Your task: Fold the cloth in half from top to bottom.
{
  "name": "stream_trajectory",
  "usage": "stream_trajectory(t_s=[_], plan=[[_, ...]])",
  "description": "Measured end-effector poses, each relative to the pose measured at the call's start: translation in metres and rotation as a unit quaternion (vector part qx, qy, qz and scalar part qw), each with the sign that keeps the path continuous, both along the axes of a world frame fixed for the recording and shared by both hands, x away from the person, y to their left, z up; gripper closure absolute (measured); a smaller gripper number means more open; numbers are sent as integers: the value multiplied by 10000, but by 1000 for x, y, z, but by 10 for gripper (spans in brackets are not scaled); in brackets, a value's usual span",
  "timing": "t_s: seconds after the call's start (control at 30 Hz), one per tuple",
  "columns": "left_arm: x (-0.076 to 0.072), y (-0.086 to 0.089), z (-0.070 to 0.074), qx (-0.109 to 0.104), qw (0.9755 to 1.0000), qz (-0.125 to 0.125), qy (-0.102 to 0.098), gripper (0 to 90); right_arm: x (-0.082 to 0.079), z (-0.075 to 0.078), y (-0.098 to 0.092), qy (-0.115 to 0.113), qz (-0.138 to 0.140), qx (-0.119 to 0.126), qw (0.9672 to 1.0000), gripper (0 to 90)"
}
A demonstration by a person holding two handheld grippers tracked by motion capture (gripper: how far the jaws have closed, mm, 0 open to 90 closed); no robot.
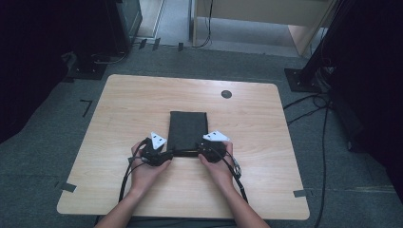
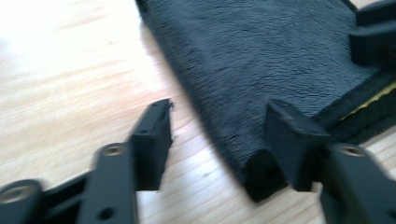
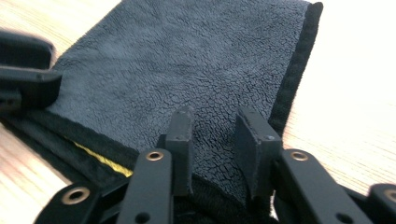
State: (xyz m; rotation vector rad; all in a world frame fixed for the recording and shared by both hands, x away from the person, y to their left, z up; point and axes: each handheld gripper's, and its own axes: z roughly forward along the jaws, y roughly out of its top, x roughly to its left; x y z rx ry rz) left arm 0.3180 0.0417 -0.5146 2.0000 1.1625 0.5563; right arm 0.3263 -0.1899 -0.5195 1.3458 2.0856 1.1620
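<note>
A dark grey folded towel (image 1: 188, 128) lies flat in the middle of the wooden table (image 1: 133, 99), its short edge toward the person. My left gripper (image 1: 169, 153) is at the towel's near left corner. In the left gripper view the jaws stand wide apart (image 2: 218, 106), with the folded corner of the towel (image 2: 261, 51) lying by the right jaw and not pinched. My right gripper (image 1: 199, 152) is at the near right corner. Its jaws (image 3: 215, 113) hover parted over the towel (image 3: 187, 60) near its hem. A thin yellow tag (image 3: 100, 158) shows along the near edge.
A small black round cap (image 1: 226, 94) sits in the tabletop behind the towel. Bare wood surrounds the towel on all sides. Cables (image 1: 323, 142) trail over the grey floor at the right, and black stands flank the table.
</note>
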Motion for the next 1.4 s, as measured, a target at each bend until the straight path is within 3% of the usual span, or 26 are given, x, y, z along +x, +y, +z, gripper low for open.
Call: stream_trajectory(t_s=[0.03,0.07,0.17,0.23,0.3,0.4,0.5,0.73,0.93,1.27,1.4], plan=[[0,9,4,-206,9997,81,119,332,-1,0,-2,0,73,211,9998,455],[-1,13,8,-274,9995,79,127,284,-3,1,-3,-40,93,211,9997,392],[-7,25,18,-463,9989,-38,87,169,-14,8,-5,-246,85,-14,9997,127],[-12,34,24,-668,9975,-191,158,130,-23,13,-6,-382,192,-379,9984,4],[-18,43,27,-710,9971,-244,149,76,-29,19,-14,-311,310,-313,9985,0],[-24,55,29,-708,9972,-136,203,76,-37,27,-30,-185,294,-205,9992,0],[-33,68,30,-554,9983,-68,146,76,-47,29,-50,-78,216,-147,9996,0],[-46,98,21,-270,9992,155,262,76,-68,28,-95,18,-74,-168,9998,0],[-52,120,15,-264,9984,317,380,76,-80,26,-126,131,-310,-66,9994,0],[-63,153,10,-220,9965,652,470,76,-95,20,-161,277,-529,-98,9982,0],[-69,168,5,-144,9956,765,526,76,-104,15,-182,362,-746,-121,9965,0]])
